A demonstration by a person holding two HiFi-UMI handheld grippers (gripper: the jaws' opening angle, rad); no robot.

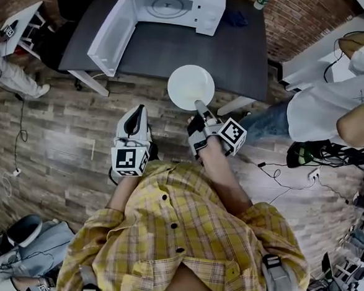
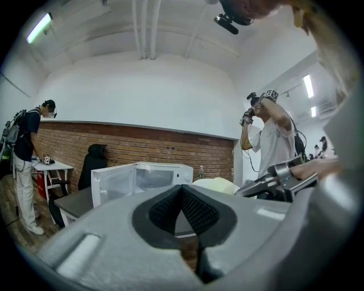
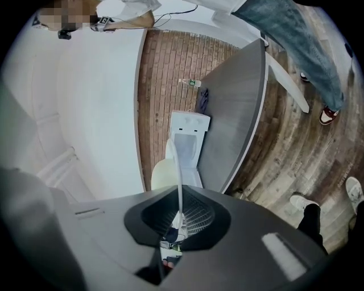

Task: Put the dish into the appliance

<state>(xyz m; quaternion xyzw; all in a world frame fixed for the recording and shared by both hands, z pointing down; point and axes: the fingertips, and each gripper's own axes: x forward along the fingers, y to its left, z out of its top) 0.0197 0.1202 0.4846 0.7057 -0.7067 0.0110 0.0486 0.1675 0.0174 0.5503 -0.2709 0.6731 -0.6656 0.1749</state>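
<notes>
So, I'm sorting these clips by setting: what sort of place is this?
Probably a recording lab, not a home kitchen: the microwave sits on a dark table, cables trail over the floor, and another person holds up a similar rig.

A grey-brown wood-plank floor [image 1: 65, 133] runs under a dark table [image 1: 170, 54]. Behind it stands a brick wall [image 2: 170, 150], red brick low down and plain white above (the ceiling is white as well). Strip lights [image 2: 40, 27] glow overhead. A small white side table [image 2: 54, 166] and a black chair [image 2: 94, 165] stand by the brick at the left.
</notes>
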